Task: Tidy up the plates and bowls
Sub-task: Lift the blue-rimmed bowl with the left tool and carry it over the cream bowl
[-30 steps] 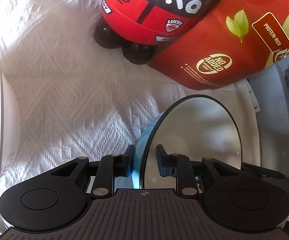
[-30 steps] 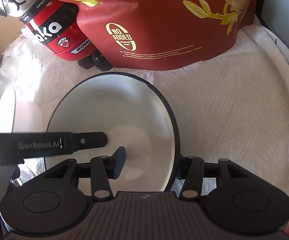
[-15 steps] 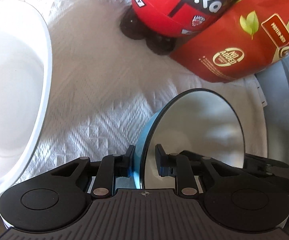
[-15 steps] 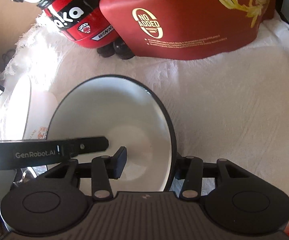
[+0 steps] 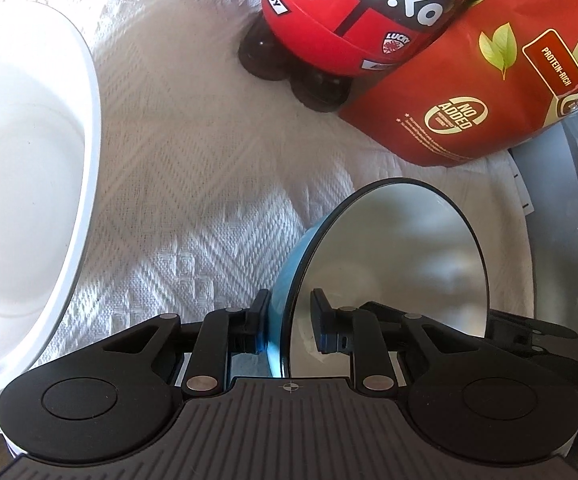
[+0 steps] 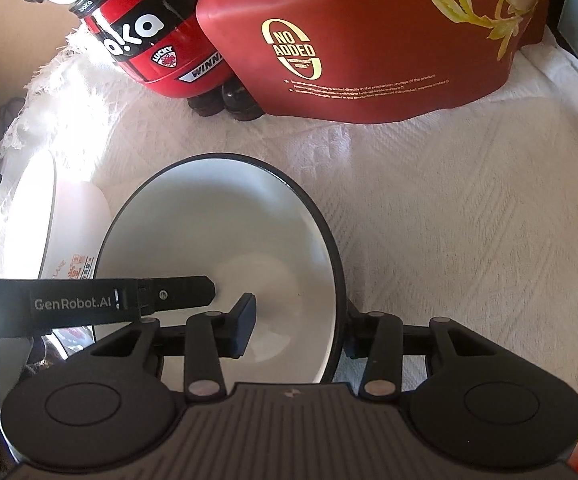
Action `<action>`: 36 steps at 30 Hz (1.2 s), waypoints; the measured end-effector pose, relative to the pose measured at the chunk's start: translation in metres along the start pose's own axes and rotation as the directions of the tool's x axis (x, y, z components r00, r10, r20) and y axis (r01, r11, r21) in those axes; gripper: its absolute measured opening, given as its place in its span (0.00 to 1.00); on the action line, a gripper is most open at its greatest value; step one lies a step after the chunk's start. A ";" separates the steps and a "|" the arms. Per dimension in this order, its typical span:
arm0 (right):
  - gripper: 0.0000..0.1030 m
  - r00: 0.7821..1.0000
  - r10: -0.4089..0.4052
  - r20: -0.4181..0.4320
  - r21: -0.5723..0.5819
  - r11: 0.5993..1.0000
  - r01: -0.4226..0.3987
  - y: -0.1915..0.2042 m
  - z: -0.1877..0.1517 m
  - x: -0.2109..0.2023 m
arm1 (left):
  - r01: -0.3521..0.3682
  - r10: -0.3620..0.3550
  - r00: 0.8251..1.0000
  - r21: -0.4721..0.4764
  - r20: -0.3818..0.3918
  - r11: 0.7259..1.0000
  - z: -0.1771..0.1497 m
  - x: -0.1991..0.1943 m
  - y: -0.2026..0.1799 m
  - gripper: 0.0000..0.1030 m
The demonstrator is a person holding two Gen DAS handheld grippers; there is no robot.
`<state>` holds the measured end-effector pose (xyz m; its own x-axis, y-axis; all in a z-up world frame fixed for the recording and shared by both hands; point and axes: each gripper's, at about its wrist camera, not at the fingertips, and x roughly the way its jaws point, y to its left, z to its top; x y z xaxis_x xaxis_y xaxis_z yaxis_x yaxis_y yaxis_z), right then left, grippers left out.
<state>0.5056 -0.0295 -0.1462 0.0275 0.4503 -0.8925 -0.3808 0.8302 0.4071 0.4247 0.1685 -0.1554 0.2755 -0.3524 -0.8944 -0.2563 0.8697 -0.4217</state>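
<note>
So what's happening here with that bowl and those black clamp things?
A person is working two handheld grippers on one blue-and-white bowl over a white cloth. The left gripper is clamped on one side of its rim. The right gripper straddles the opposite side, and its jaws have just been closing; whether they press yet is unclear. A white dish sits to the left.

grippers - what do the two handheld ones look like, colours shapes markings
Both the left gripper and right gripper are matte black: a ribbed flat body, two round lobes with disc insets, and silver pivot pins on linked arms ending in dark blocky pads. A small crosshair mark sits at the left body's front edge. In the right wrist view, the left gripper's side reads GenRobot.AI in pale letters.
</note>
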 end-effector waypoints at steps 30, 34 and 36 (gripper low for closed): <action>0.37 0.984 0.073 0.164 -0.014 0.997 -0.072 0.012 -0.021 -0.110 | -0.016 0.002 0.993 0.111 0.121 0.994 -0.041 -0.105 -0.055 0.28; 0.37 0.981 0.093 0.168 -0.037 0.995 -0.088 0.016 -0.041 -0.135 | -0.002 -0.011 0.995 0.131 0.098 0.991 -0.068 -0.114 -0.060 0.28; 0.37 0.982 0.091 0.164 -0.045 0.995 -0.084 0.015 -0.054 -0.143 | 0.011 -0.021 0.997 0.132 0.074 0.991 -0.080 -0.112 -0.059 0.28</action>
<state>0.4463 -0.0990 -0.0226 0.1441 0.5717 -0.8077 -0.4232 0.7734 0.4719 0.3347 0.1284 -0.0425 0.3488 -0.3441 -0.8718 -0.1285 0.9038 -0.4081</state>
